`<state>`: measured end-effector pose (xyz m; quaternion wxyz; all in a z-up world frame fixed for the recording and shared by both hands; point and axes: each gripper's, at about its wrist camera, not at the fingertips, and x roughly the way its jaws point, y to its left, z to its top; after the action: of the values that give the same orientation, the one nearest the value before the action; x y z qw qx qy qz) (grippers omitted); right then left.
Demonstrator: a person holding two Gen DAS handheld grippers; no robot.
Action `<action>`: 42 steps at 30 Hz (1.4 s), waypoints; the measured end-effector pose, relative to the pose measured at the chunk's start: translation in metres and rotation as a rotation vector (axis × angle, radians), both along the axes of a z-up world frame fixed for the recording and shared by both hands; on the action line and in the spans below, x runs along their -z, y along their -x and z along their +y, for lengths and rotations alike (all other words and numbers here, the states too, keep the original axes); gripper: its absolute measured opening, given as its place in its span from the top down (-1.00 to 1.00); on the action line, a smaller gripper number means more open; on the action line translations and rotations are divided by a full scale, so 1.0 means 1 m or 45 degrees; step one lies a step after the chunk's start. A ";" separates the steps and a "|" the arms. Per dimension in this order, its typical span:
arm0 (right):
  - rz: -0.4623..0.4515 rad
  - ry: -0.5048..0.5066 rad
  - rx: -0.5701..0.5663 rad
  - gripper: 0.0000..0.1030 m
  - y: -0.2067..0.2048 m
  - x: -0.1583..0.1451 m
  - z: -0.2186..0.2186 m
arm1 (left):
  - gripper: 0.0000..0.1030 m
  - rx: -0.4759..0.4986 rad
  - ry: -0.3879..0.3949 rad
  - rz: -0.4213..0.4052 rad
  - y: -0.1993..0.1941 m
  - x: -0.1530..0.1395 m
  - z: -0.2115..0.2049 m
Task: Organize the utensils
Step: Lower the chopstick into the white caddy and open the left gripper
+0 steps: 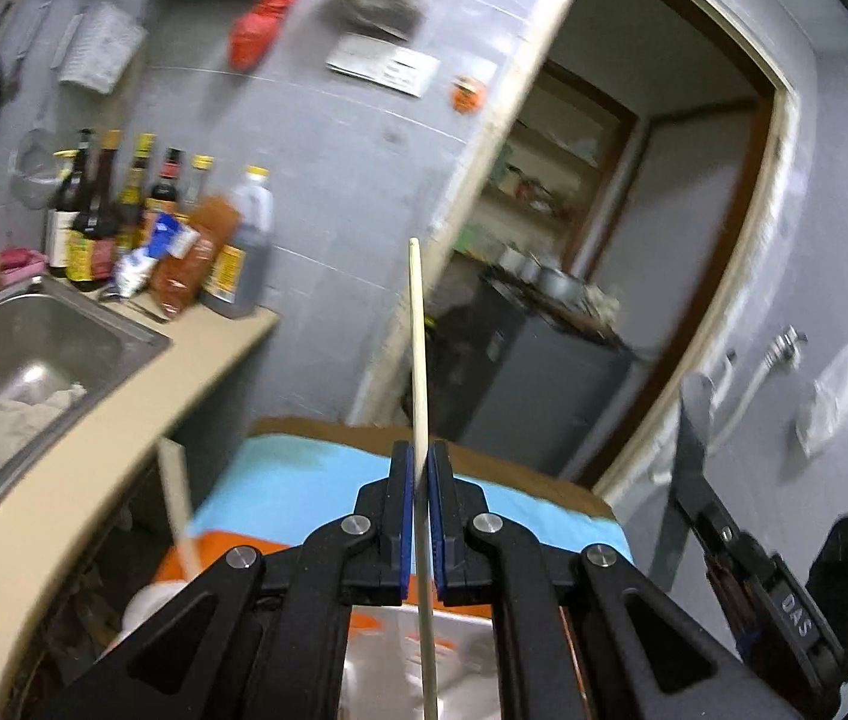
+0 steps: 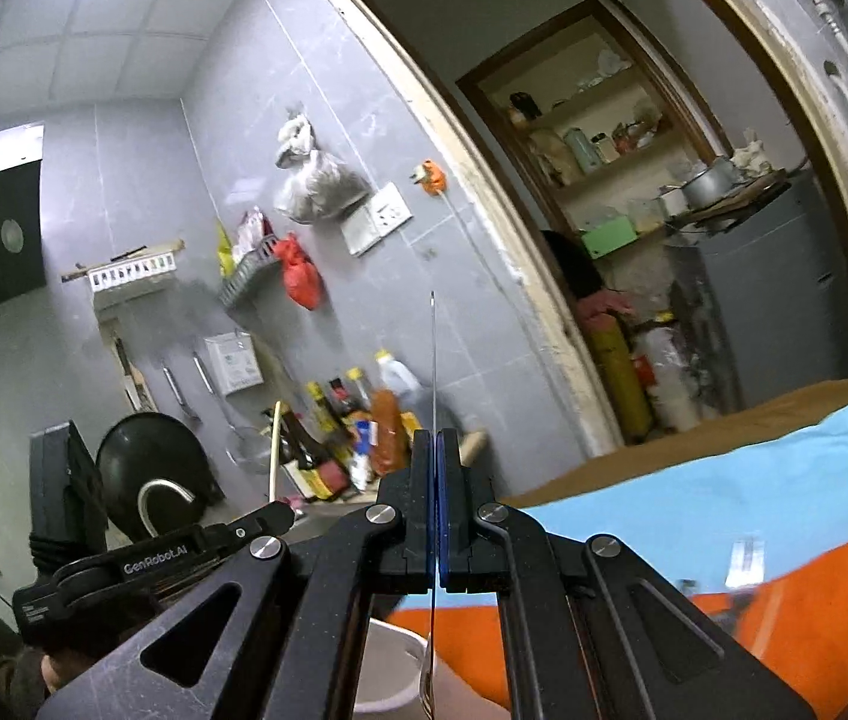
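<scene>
Clamping a pale wooden chopstick [image 1: 418,354] between its blue pads, the left gripper [image 1: 422,462] holds it upright above the blue-and-orange cloth [image 1: 280,480], with a white container [image 1: 151,606] low at left. Right gripper [image 2: 437,450] has its jaws pressed together on a thin metal blade [image 2: 433,360], seen edge-on and probably a knife, standing vertical over the white container [image 2: 391,678]. Sauce bottles [image 1: 142,216] line the counter beside the steel sink [image 1: 46,342].

The left gripper [image 1: 422,462] clamps an upright chopstick [image 1: 418,348] (pale wood) between blue-padded fingers [image 1: 403,516].
</scene>
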<state>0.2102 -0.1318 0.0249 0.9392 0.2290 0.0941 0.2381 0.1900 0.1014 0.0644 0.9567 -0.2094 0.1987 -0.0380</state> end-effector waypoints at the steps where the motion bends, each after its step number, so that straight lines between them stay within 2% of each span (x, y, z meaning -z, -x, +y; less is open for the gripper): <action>1: -0.003 -0.006 -0.005 0.97 -0.002 0.004 0.008 | 0.90 -0.016 0.015 -0.005 -0.001 0.003 0.008; 6: 0.007 -0.010 -0.030 0.97 -0.009 0.026 0.041 | 0.90 -0.078 0.062 -0.019 -0.005 0.019 0.033; 10: 0.027 -0.011 -0.043 0.97 -0.012 0.042 0.050 | 0.90 -0.103 0.047 -0.038 -0.005 0.028 0.040; 17: 0.048 -0.034 -0.036 0.97 -0.018 0.055 0.054 | 0.90 -0.151 -0.075 -0.063 0.001 0.039 0.035; 25: 0.031 0.073 -0.032 0.97 -0.018 0.060 0.067 | 0.90 -0.150 -0.185 -0.089 0.010 0.046 0.021; 30: 0.031 0.129 -0.048 0.97 -0.014 0.060 0.068 | 0.90 -0.142 -0.209 -0.057 0.013 0.050 0.020; 42: 0.090 0.227 -0.110 0.96 -0.007 0.056 0.068 | 0.90 -0.049 -0.176 0.068 0.015 0.049 0.025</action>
<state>0.2168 -0.0636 -0.0315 0.9407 0.1486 0.1579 0.2608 0.1750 0.1268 0.0149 0.9638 -0.1477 0.2221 -0.0005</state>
